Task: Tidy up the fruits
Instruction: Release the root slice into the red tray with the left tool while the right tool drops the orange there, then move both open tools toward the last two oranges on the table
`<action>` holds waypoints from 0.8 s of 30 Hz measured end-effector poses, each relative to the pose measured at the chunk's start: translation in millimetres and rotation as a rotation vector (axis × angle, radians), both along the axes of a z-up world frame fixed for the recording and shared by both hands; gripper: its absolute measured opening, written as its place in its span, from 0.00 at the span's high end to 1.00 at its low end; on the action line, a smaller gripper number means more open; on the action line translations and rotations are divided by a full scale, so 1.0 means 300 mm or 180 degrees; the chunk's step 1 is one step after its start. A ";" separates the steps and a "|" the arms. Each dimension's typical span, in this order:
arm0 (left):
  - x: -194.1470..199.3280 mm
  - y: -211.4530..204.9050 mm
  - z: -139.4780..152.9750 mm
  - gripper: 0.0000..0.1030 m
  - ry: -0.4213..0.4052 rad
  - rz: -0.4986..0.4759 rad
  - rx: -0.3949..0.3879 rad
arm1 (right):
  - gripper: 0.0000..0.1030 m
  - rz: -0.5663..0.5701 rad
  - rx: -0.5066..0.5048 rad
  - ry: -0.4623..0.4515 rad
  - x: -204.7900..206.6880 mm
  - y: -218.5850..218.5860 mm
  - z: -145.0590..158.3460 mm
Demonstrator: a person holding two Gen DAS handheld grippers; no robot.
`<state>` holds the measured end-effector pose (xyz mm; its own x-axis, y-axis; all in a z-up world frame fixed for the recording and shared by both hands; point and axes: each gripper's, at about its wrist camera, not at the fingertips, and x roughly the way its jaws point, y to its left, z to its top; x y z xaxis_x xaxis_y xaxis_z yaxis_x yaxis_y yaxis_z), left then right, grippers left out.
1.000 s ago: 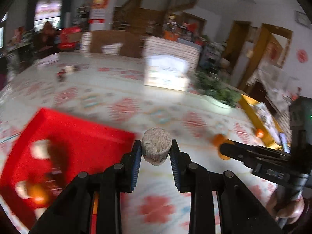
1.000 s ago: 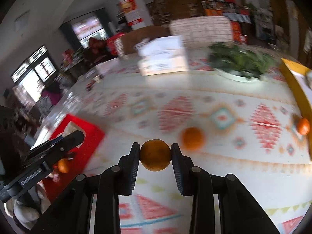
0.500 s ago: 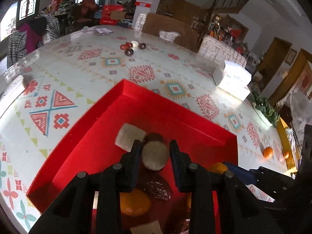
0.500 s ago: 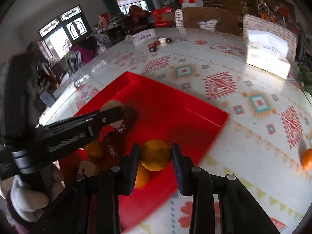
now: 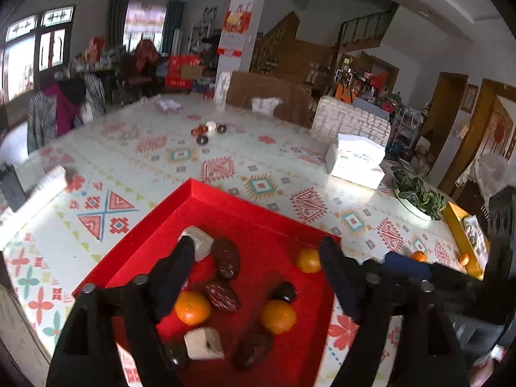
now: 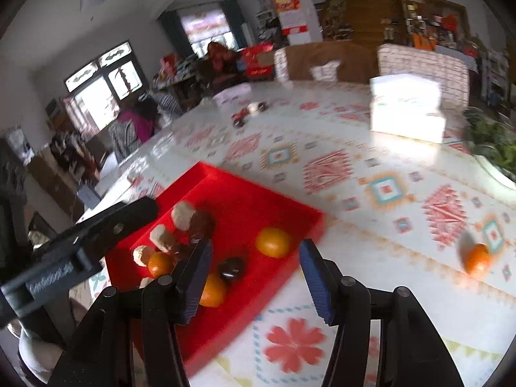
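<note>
I see a big room with windows, a pillar and wooden stairs at the back. In front of me is a long table with a white cloth full of red and blue shapes. A red tray sits on the near part of the table.

My left gripper hangs over the tray. Its jaws have just been opening and now stand wide apart, with nothing held between them. Under it the tray holds three oranges, some dark brown fruits and two pale chunks. One chunk lies by the tip of the left finger, but I cannot tell if they touch.

My right gripper is at the near edge of the tray. Its jaws have just been opening too, and nothing is held in them. An orange lies in the tray just past the gap, and another one peeks out beside the left finger.

One more orange lies on the cloth, well away from the tray on the right. Farther back I see a white box, a green plant in a bowl and a yellow tray at the far right edge.
</note>
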<state>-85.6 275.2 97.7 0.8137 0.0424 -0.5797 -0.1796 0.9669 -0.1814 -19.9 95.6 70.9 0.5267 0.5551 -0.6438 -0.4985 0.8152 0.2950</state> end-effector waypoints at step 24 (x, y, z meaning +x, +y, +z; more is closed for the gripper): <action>0.052 -0.489 -0.026 0.18 0.0238 -0.1022 -0.0136 | 0.38 -0.1477 -0.1233 0.0184 0.262 -0.999 -0.029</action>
<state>-70.1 128.4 90.0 0.7368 -0.2349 -0.6340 0.1186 0.9681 -0.2208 58.6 -204.1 62.3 0.6158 -0.0046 -0.7879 -0.0573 0.9971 -0.0506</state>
